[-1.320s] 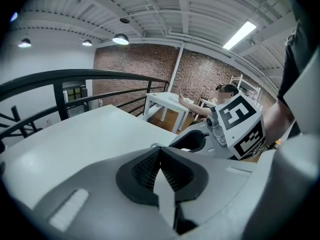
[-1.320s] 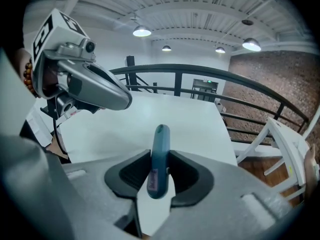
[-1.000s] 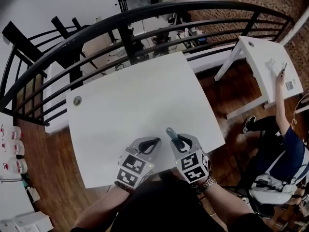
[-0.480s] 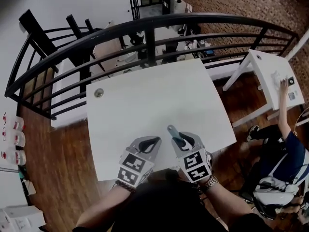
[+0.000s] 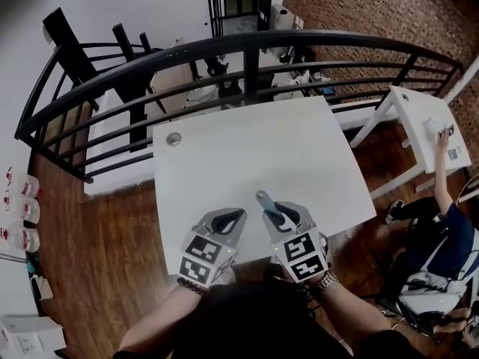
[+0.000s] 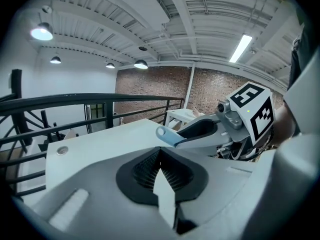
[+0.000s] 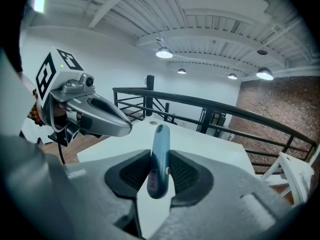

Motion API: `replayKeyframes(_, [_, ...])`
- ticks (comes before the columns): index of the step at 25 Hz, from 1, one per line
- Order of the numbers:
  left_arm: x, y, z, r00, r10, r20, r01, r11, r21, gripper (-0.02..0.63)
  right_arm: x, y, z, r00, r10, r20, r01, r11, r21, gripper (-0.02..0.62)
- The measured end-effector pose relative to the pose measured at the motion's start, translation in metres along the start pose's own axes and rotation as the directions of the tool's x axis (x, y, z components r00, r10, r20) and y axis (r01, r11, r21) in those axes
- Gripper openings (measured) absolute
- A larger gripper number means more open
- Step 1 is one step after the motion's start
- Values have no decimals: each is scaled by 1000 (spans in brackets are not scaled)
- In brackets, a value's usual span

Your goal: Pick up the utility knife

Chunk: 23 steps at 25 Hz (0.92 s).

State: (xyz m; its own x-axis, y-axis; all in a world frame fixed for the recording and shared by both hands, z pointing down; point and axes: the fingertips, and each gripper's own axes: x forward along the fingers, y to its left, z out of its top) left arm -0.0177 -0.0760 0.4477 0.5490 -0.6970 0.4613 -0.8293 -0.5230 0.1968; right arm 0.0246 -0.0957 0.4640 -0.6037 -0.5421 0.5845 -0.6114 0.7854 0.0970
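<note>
"What does the right claw (image 7: 159, 153) have in it?"

"The utility knife (image 5: 268, 206). The two ribbed pads press on its blue-grey handle from either side, so the claw stands only as wide as the handle is thick. The knife's rounded end sticks out past the tips."

"Is the knife lying on the worktop (image 5: 224, 155)?"

"No. It is in the air, over the near edge of the white worktop, close to the person's body."

"And the left claw (image 6: 160, 151)?"

"Its tips meet and nothing sits between them. It hangs just beside the right claw, with a small gap between the two."

"Is there anything on the worktop itself?"

"Only a round grommet (image 5: 174, 138) near the far left corner. A black railing (image 5: 314, 37) curves behind it."
</note>
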Motion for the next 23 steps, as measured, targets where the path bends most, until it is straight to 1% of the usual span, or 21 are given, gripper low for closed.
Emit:
replayKeyframes(6, [-30,14,-8,1000,13,17,-14,1000,3,17,4,32,17,999,0,34,0,1000,5,109])
replayKeyframes(12, [-56,28,-19,999,28,16,-28,999,16,17,9,59,30,998,0,61,0,1000,2,109])
replayKeyframes(23, [-81,37,-31,999,27,21,-27,1000,12,17,10,91,39,998,1,64,0,1000,-3,109])
